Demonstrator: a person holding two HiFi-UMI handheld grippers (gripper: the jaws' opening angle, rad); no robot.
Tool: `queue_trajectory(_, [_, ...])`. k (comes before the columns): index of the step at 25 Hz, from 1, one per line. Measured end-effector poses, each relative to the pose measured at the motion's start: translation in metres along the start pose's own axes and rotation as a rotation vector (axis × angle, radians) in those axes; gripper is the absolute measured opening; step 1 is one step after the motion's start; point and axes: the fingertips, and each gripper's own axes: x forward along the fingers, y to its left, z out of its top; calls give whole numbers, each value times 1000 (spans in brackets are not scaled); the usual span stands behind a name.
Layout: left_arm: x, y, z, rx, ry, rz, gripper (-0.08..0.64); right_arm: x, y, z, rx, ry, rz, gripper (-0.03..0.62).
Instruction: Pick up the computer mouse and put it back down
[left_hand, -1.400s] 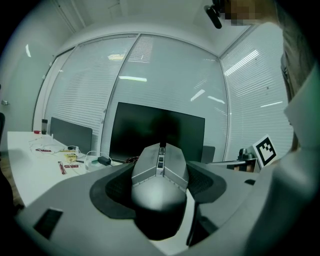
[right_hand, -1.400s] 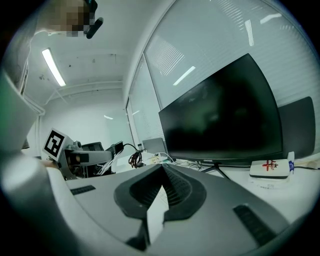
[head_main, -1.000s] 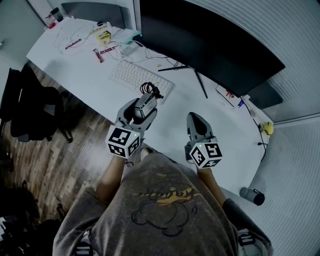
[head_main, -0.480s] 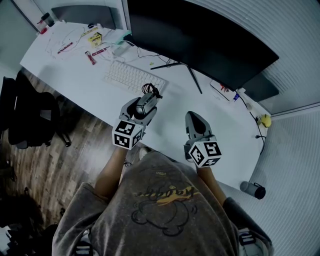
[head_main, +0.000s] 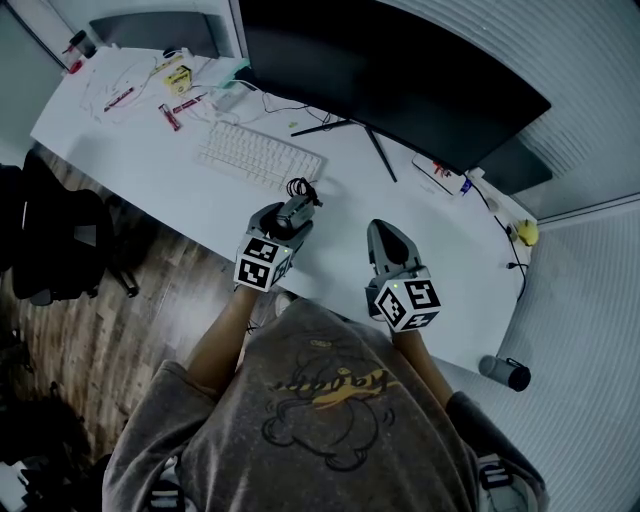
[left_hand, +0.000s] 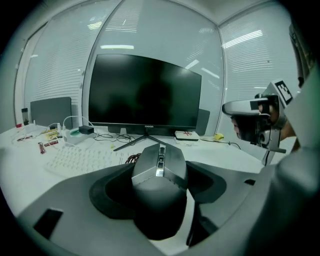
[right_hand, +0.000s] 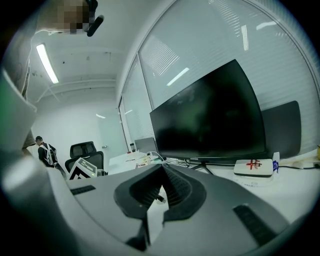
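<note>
A dark grey computer mouse (head_main: 293, 211) sits clamped in my left gripper (head_main: 286, 216), close over the white desk (head_main: 160, 175), just right of the keyboard. In the left gripper view the mouse (left_hand: 159, 172) fills the gap between the jaws, its coiled cable (head_main: 300, 187) bunched ahead of it. I cannot tell whether the mouse touches the desk. My right gripper (head_main: 383, 230) hovers over the desk to the right, shut and empty; its tips meet in the right gripper view (right_hand: 162, 169).
A white keyboard (head_main: 258, 155) lies left of the mouse. A big curved monitor (head_main: 390, 75) stands behind on a thin-legged stand. Small items and cables clutter the far left corner. A black office chair (head_main: 60, 245) stands left of the desk.
My left gripper has sunk a little toward the desk with the mouse still in it. The right gripper has stayed where it was.
</note>
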Motion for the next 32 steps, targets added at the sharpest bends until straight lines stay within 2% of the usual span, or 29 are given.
queue_trajectory(23, [54,-13,-80,61,244,-65,318,0,-13,-9,22,24,-49,6])
queue_trajectory(29, [61,-13,-97,64,290,-61,318,0,-19,-11,28,31,-61,6])
queue_trajectory(32, [63,-12,-99,70,287,-59,318,2,-19,-11,28,37,-63,6])
